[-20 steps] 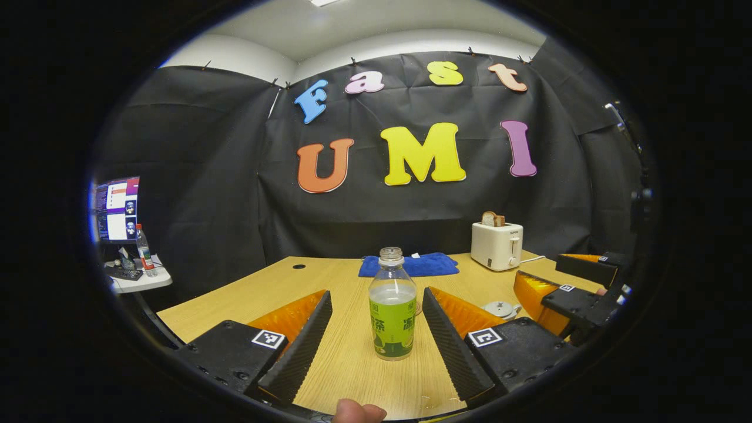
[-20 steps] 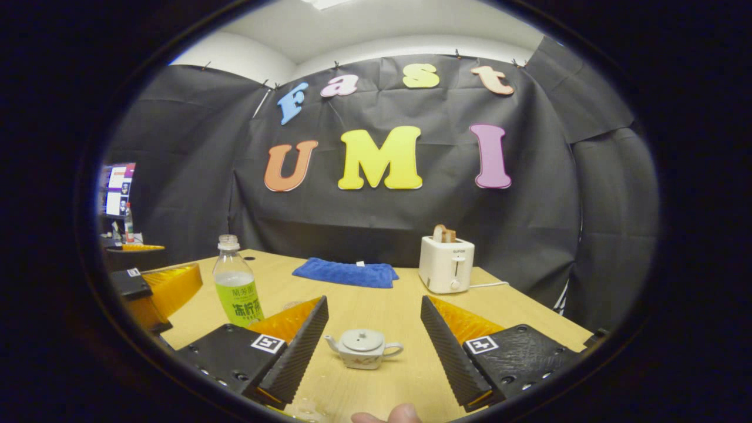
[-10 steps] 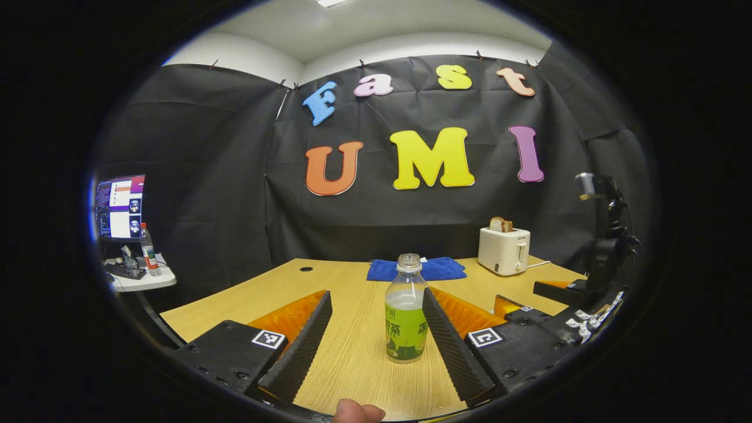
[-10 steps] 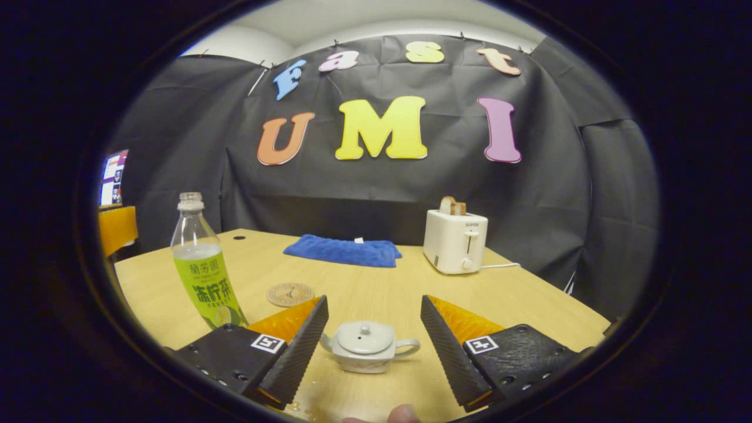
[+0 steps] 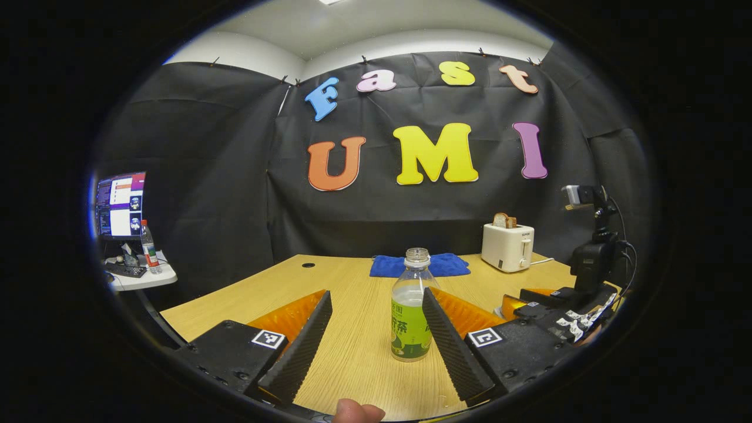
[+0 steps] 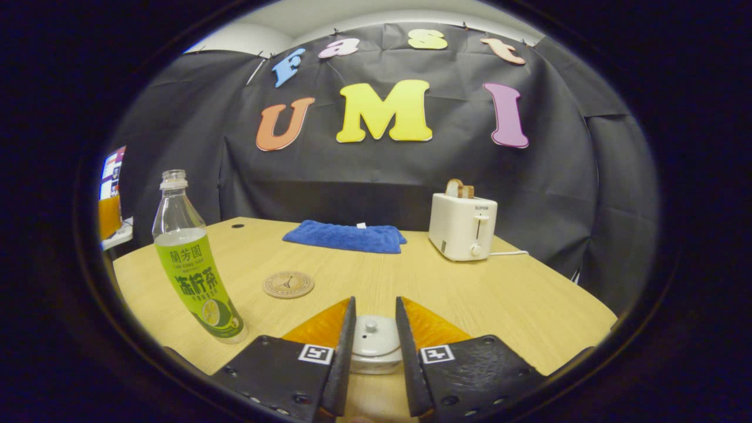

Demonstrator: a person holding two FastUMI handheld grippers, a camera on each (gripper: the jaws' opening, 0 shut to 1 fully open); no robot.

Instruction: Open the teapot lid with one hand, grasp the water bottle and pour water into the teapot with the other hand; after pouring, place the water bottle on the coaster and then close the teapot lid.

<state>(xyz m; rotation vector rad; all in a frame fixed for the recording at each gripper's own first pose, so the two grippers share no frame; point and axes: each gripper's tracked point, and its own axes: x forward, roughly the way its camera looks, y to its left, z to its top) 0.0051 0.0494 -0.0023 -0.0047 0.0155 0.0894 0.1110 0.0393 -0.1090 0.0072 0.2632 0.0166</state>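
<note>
In the left gripper view, a clear water bottle with a green label and no cap stands on the wooden table. It sits between the fingers of my open left gripper, close to the finger on the right and apart from the other. My right gripper is low over the table at the far right. In the right gripper view, my right gripper has its jaws drawn in on the white teapot lid, touching both its sides. The fingers hide most of the teapot. The bottle stands at the left and a round coaster lies behind.
A white toaster with bread in it stands at the back right, and a folded blue cloth lies at the back middle. A side desk with a monitor is off the table's left edge.
My right gripper has moved forward and down over the teapot, and its jaws have closed from wide open onto the lid. In the left gripper view the bottle has drifted towards the finger on the right.
</note>
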